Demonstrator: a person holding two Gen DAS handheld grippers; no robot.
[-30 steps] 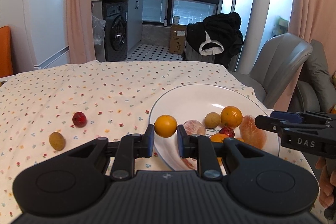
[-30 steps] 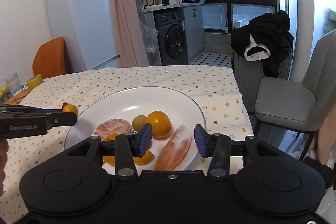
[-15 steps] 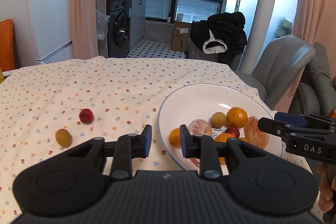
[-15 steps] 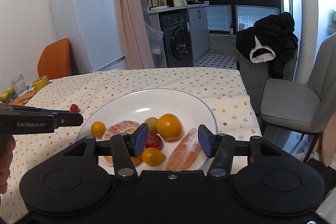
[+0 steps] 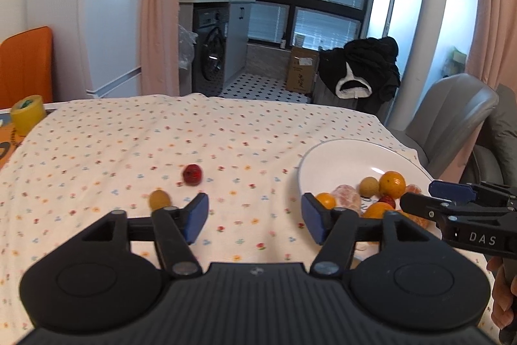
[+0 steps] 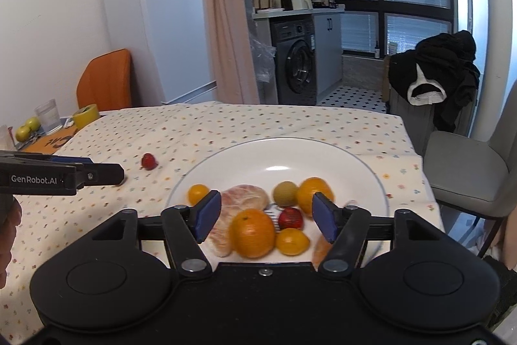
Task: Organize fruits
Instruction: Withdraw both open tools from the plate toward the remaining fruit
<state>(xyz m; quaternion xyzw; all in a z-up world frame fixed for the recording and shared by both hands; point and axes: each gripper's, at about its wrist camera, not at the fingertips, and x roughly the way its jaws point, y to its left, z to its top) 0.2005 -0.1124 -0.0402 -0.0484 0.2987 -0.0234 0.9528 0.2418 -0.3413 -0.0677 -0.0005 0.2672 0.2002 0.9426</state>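
Note:
A white plate [image 6: 323,151] [image 5: 342,157] on the flowered tablecloth holds several fruits: a small orange [image 6: 197,193] [image 5: 325,200] at its left rim, peeled citrus [image 6: 245,199], a large orange [image 6: 253,231], a red fruit [image 6: 290,218] and a yellow-green one [image 6: 285,193]. On the cloth left of the plate lie a red fruit [image 5: 192,174] [image 6: 148,161] and a yellow-green fruit [image 5: 159,199]. My left gripper [image 5: 255,217] is open and empty over the cloth between them and the plate. My right gripper [image 6: 266,217] stands open above the plate's near side, holding nothing.
A yellow tape roll [image 5: 27,115], a glass [image 6: 48,115] and green fruits [image 6: 27,128] sit at the table's far left. An orange chair [image 6: 105,83] stands behind that corner and a grey chair [image 6: 478,164] at the right. The table's far edge drops to the kitchen floor.
My left gripper let go of the small orange onto the plate's left rim, opened wide and drew back left. My right gripper pulled back slightly and stayed open.

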